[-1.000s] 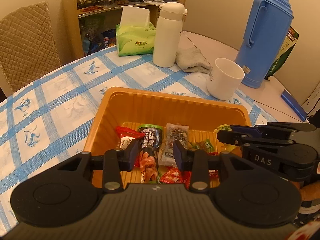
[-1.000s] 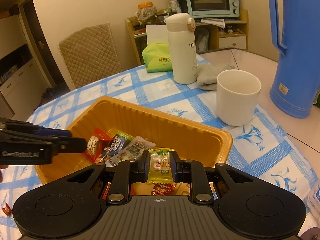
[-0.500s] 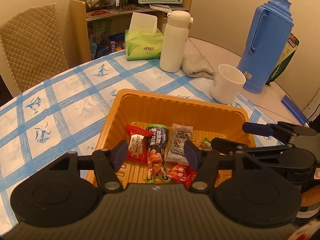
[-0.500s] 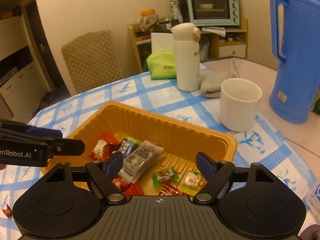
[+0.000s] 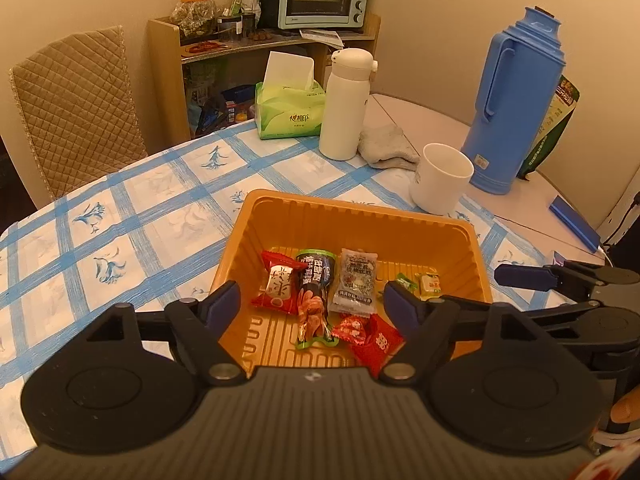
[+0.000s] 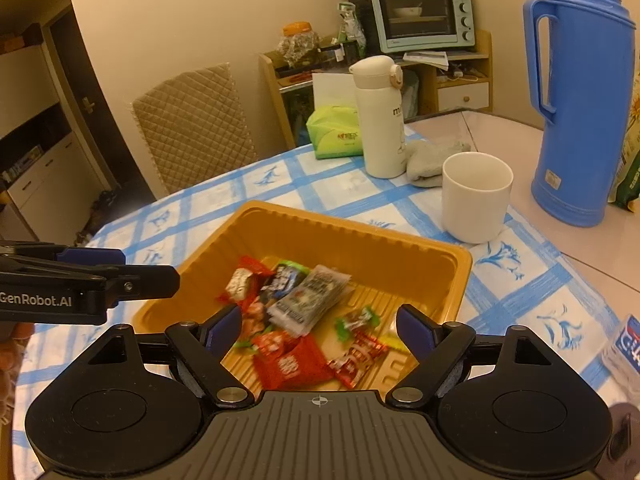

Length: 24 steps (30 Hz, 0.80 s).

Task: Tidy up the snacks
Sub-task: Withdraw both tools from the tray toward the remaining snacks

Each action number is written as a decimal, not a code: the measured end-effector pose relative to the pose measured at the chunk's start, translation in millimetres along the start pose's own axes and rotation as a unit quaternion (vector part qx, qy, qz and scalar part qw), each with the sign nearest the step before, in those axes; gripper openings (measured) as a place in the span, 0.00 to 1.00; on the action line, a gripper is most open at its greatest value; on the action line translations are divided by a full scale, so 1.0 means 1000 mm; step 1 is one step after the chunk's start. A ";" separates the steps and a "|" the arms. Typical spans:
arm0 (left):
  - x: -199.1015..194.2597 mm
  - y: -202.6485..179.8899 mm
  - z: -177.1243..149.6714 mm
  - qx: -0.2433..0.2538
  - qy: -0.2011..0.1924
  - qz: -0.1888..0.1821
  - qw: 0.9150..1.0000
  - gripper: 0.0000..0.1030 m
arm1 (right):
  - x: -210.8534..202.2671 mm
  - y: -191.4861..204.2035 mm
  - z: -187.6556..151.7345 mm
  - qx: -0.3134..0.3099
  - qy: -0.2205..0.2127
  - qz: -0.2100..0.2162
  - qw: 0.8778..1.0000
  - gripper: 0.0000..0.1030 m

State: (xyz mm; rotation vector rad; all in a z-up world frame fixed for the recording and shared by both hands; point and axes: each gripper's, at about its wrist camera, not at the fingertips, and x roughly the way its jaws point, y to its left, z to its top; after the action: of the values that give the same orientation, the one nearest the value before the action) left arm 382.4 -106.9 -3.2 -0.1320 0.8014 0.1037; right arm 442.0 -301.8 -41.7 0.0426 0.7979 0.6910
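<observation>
The near rim of the orange tray [image 5: 360, 216] is hidden behind the gripper body at the bottom of both frames. The snack packets [image 6: 304, 320] are smeared by motion blur in the right wrist view; their print cannot be read. The blue flask [image 6: 580, 112] is cut off at the upper right edge. A packet [image 6: 624, 344] is clipped at the right edge.

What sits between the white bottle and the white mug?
A crumpled grey cloth lies between the white bottle and white mug; both wrist views show it.
</observation>
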 end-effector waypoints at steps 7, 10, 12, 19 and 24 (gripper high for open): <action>-0.030 0.004 -0.018 0.001 0.001 -0.005 1.000 0.76 | -0.025 0.020 -0.015 -0.012 0.010 0.005 1.000 0.82; -0.044 0.007 -0.030 -0.002 0.002 -0.004 1.000 0.76 | -0.033 0.029 -0.023 -0.020 0.015 0.010 1.000 0.82; -0.052 0.011 -0.038 -0.006 0.004 -0.004 1.000 0.76 | -0.038 0.036 -0.029 -0.025 0.020 0.014 0.999 0.82; -0.080 0.023 -0.067 -0.027 0.009 0.006 1.000 0.76 | -0.047 0.063 -0.052 -0.036 0.046 0.031 0.998 0.82; -0.098 0.033 -0.088 -0.037 0.017 0.015 0.999 0.76 | -0.048 0.083 -0.066 -0.045 0.065 0.047 0.996 0.82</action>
State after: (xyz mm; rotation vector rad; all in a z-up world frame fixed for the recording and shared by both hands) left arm 247.2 -92.4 4.2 -0.1929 0.8347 0.1597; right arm 328.1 -279.4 -34.0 -0.0483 0.8928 0.8242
